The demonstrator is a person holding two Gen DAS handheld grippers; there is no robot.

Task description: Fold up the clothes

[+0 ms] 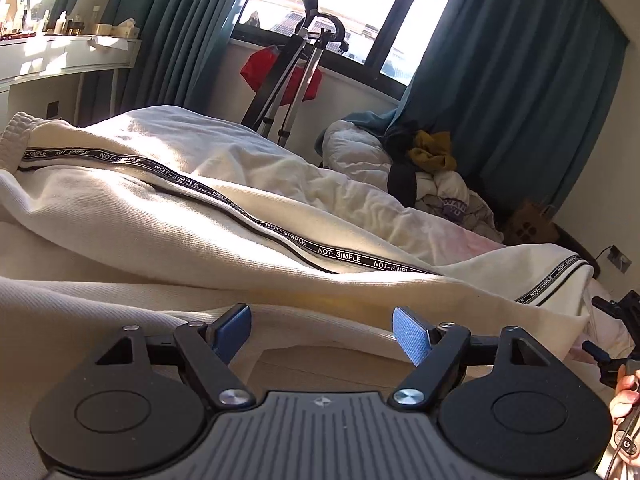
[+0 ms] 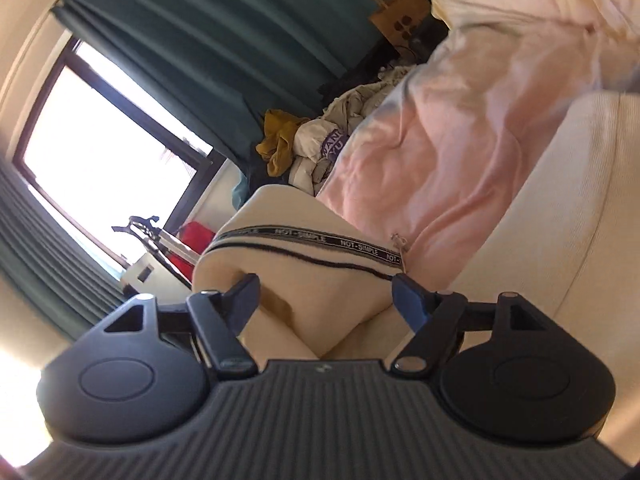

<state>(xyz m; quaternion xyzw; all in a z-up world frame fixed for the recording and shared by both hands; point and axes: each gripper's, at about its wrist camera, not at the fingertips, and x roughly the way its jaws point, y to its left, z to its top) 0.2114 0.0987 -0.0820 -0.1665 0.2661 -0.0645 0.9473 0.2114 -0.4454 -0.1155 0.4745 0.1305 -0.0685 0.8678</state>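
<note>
Cream garment (image 1: 168, 216) w/ black "NOT-SIMPLE" tape trim lies stretched across the bed (image 1: 360, 200), ribbed cuff or hem at far left, a lifted corner at right. It looks partly doubled over, but whether that's a made fold or just how it fell, can't tell; could fit an early or a late stage of folding.

Risks, biggest first:
- Cloth is large and limp. If only one corner gets lifted, the rest will likely drag and bunch, and the trim lines won't line up.
- Pink sheet (image 2: 460, 168) under it is rumpled, so a pinch taken low could catch sheet along w/ garment.
- Clothes pile (image 1: 432, 168) at the bed's far end sits near; a wide swing of fabric might sweep into it.
- Right view is tilted and blurred, prob. mid-motion, so aim may be off.

Grippers: left hand-held gripper (image 1: 322, 334) is spread wide w/ nothing between its blue pads (image 1: 410, 334), hovering over the near edge of the cloth. Right hand-held gripper (image 2: 324, 298) is also spread wide; a folded corner of the garment sits in the gap, but neither pad looks pressed on it, so not gripped.

Hard to see: full outline of garment (sleeves, collar) is cut off by both views. Only a bit of the person's hand (image 1: 626, 392) shows at the left view's edge. Cloth below the right gripper body is hidden.
</note>
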